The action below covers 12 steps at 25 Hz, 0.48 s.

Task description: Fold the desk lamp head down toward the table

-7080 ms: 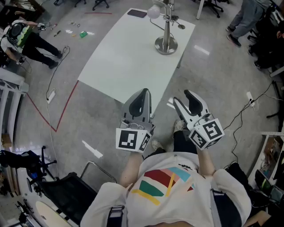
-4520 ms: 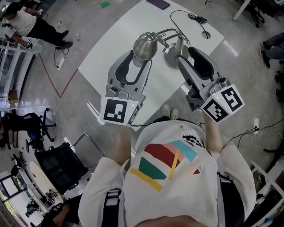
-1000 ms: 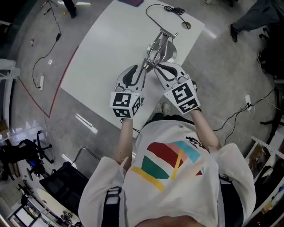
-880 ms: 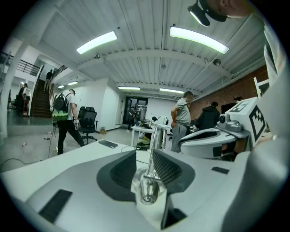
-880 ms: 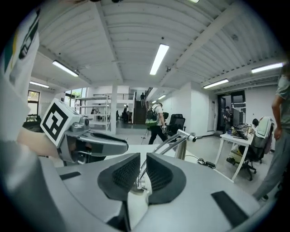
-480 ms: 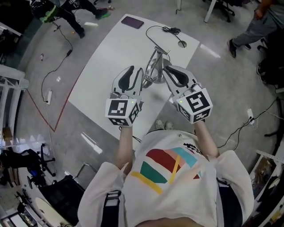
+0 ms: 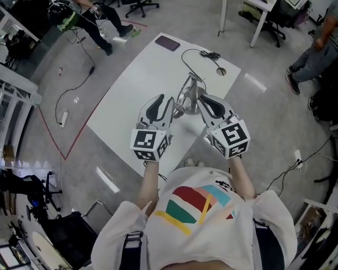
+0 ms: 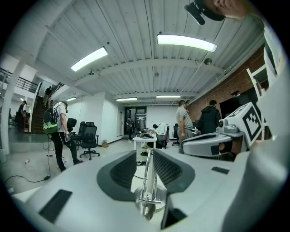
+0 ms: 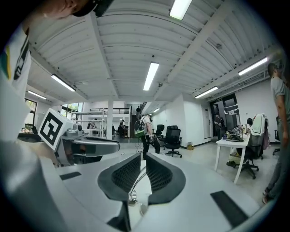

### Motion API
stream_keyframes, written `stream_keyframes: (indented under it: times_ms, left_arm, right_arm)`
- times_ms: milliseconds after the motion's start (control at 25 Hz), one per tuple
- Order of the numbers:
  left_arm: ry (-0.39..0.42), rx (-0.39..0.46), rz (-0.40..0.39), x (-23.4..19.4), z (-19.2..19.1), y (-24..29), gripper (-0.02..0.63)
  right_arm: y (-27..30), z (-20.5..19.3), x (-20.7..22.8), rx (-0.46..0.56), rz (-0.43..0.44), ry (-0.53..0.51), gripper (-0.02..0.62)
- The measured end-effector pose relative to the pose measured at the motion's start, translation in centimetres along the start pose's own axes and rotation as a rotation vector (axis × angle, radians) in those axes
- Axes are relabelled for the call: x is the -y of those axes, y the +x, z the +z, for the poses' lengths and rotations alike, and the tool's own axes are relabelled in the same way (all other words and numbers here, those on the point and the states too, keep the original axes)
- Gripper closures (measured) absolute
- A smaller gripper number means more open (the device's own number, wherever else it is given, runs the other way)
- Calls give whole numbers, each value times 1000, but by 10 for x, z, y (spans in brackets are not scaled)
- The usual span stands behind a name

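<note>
The chrome desk lamp [image 7: 187, 97] lies folded low over its round base on the white table [image 7: 142, 79]. Both grippers hover above the table's near edge, short of the lamp and clear of it. My left gripper [image 7: 166, 98] is open, with a plain gap between its pads. In the left gripper view [image 8: 144, 154] the lamp's thin arm [image 8: 148, 181] shows through that gap, farther off. My right gripper [image 7: 203, 98] keeps only a narrow slit with nothing in it. The right gripper view [image 9: 142, 156] shows the lamp arm [image 9: 137, 177] beyond the slit.
The lamp's black cable [image 7: 203, 55] loops at the table's far end, near a dark flat pad [image 7: 168, 43]. A person [image 7: 79, 16] stands at upper left, another [image 7: 317, 52] at right. Office chairs stand beyond, and red tape [image 7: 79, 132] marks the floor.
Both grippers have lifted up and back from the lamp, which they flanked closely a second ago. The lamp stays folded on the table. Neither gap has changed.
</note>
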State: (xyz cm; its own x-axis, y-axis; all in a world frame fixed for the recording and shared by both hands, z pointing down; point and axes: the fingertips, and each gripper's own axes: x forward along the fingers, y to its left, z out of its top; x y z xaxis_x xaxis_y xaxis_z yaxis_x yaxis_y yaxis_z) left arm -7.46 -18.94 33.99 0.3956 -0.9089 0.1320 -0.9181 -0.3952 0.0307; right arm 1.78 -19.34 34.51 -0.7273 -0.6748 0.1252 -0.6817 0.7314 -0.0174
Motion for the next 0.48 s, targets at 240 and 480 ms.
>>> stream_keyframes:
  times_ms: [240,480]
  left_arm:
    - [6,-8,-7,4,1,0,443]
    - [12,-35,-7,7,-7,5,443]
  right_arm:
    - [1,1,-6,-8,9,-24,575]
    - [2,-2,-5,-8,16,-9,575]
